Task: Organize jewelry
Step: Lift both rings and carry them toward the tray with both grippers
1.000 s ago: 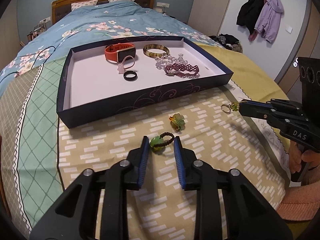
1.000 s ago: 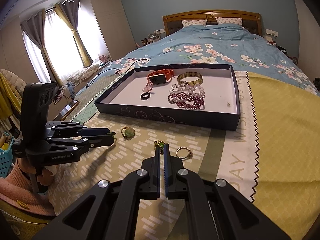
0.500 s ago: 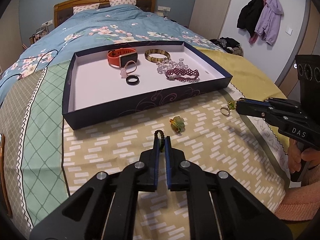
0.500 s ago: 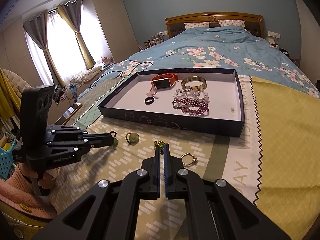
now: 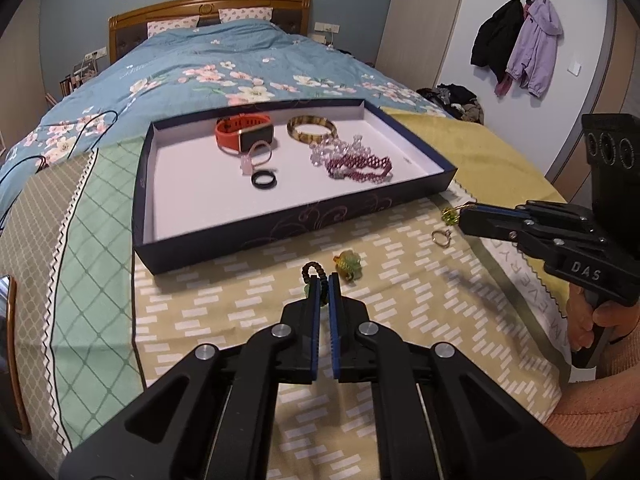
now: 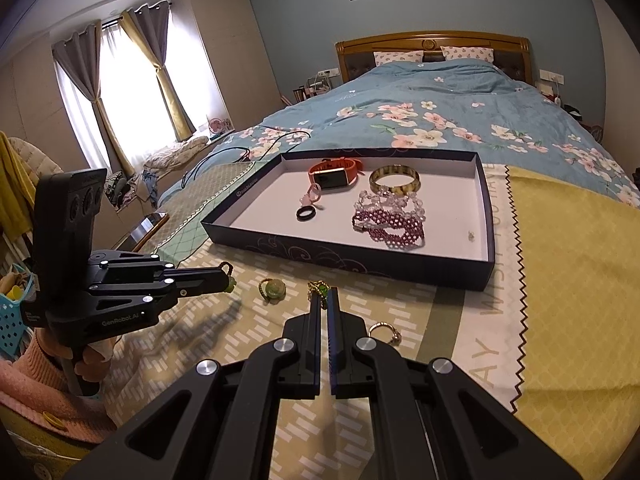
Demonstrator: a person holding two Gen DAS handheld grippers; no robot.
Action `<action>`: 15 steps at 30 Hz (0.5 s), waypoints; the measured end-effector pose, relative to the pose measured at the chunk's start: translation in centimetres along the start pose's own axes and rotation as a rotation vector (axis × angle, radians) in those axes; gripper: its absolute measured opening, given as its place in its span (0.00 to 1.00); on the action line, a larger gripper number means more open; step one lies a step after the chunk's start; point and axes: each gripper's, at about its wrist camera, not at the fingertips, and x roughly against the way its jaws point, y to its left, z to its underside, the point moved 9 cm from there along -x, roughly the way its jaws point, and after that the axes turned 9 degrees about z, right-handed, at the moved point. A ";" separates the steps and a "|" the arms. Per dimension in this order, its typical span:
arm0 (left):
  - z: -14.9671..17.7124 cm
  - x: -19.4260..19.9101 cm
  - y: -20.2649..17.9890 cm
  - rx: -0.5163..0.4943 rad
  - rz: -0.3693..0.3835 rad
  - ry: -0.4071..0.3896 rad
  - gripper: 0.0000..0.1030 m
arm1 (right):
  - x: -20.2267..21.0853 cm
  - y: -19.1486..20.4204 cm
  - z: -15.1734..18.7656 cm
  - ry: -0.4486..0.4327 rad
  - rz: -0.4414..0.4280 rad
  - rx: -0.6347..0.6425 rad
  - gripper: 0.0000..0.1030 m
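My left gripper is shut on a green bead charm with a dark beaded loop, held just above the patterned cloth; the right wrist view shows its tips with the loop sticking out. My right gripper is shut on a small green and gold charm, seen from the left wrist as the tips pinching the charm. A jade charm and a gold ring lie loose on the cloth. Behind them is the dark blue tray.
In the tray lie an orange watch, an amber bangle, a purple beaded bracelet, a clear crystal bracelet, a black ring and a pink ring. It rests on a bed with a floral quilt. A cable lies at the left.
My left gripper's jaws closed on the green bead charm and raised it slightly off the cloth. The right gripper stayed shut on its green and gold charm.
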 end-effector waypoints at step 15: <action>-3.8 2.4 -0.8 -0.050 -0.016 -0.095 0.04 | -0.3 -0.1 -2.5 -0.040 -0.004 0.015 0.02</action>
